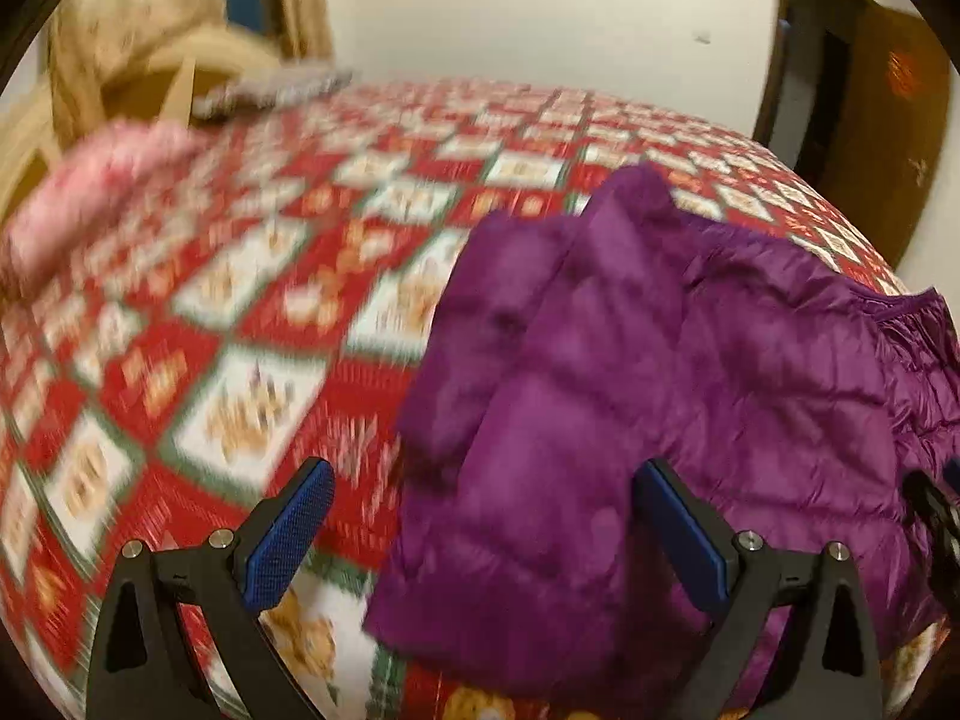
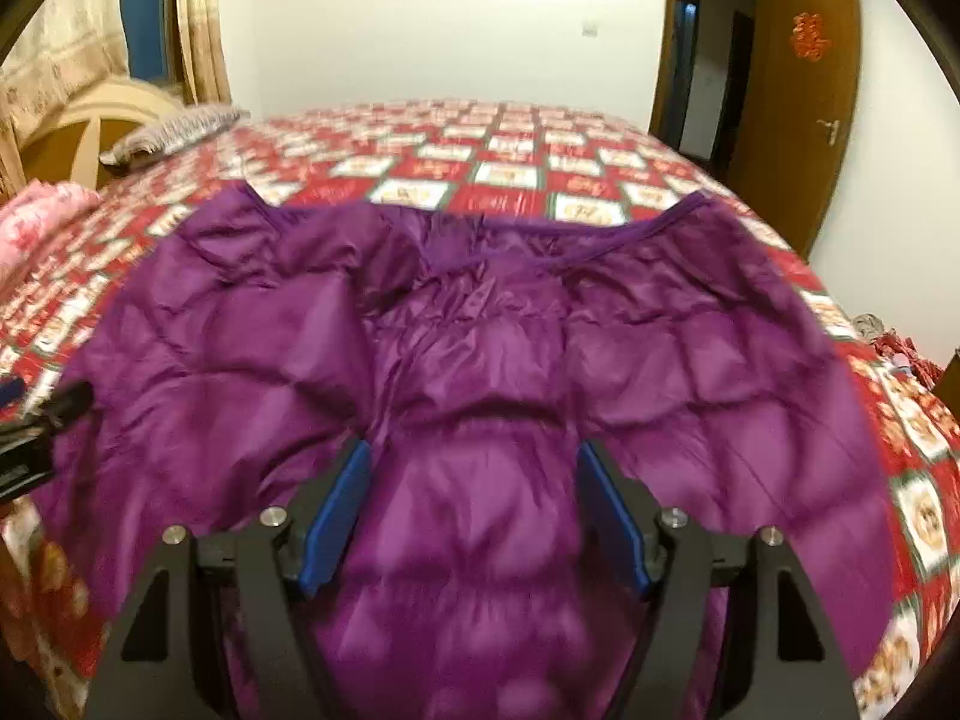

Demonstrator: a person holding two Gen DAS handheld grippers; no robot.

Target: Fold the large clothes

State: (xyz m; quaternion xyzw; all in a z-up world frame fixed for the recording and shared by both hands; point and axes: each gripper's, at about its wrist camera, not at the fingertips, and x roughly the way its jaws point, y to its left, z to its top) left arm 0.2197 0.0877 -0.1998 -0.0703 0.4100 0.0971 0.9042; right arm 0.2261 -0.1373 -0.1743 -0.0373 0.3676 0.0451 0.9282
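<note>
A purple quilted jacket (image 2: 480,324) lies spread across the red and white patterned bedspread (image 2: 504,144), its hem edge toward the far side. My right gripper (image 2: 474,450) hovers over the jacket's middle, open, its blue pads apart with the fabric lying beneath them, not pinched. In the left wrist view the jacket (image 1: 660,360) fills the right half, a sleeve folded over its left side. My left gripper (image 1: 483,477) is open over the jacket's left edge, holding nothing. Its black frame shows as the left gripper (image 2: 42,420) at the right wrist view's left edge.
A pink folded blanket (image 1: 90,192) and a grey pillow (image 2: 174,132) lie by the cream headboard (image 2: 102,114) at the left. A brown wooden door (image 2: 804,90) stands open at the right, beyond the bed's edge. Curtains (image 2: 198,18) hang at the back left.
</note>
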